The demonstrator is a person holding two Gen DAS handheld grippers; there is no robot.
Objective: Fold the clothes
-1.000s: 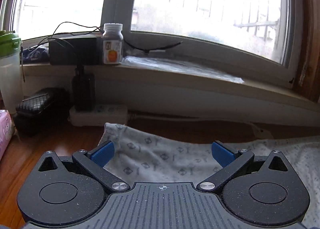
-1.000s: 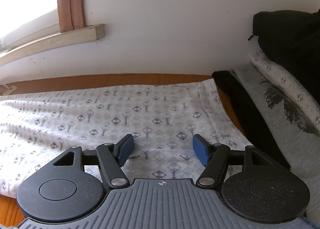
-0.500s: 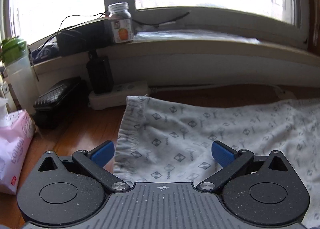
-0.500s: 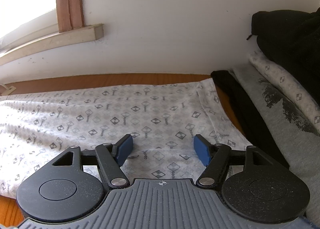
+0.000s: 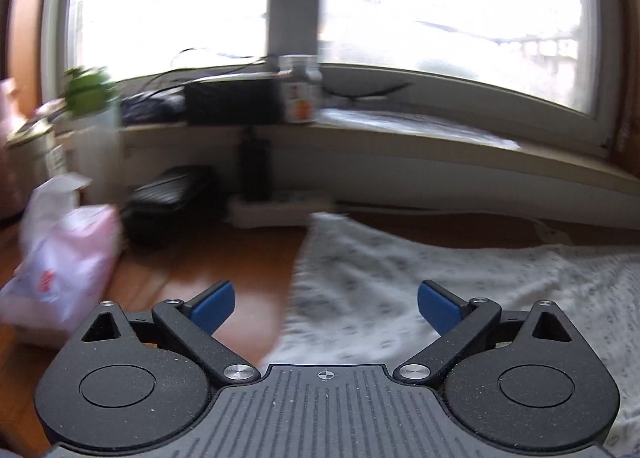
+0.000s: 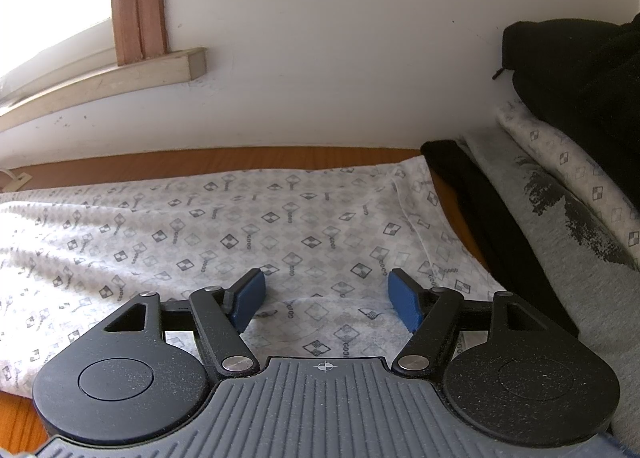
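Patterned cloth [image 6: 248, 225] flat under open right tool [image 6: 324, 296]; left tool [image 5: 326, 304], just narrowing, open over its edge.

Bright daylight pours through the window [image 5: 400, 17], which glares white. Things near that window are smeared with blur, like the pink packet [image 5: 68, 258]. The right wrist view is sharp, and the wall [image 6: 340, 37] bends at the edges.

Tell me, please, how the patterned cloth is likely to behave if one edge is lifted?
The patterned cloth lies flat with soft wrinkles, so it is probably thin and floppy and would drape. It looks light. On the smooth wooden table it may slide rather than stay.
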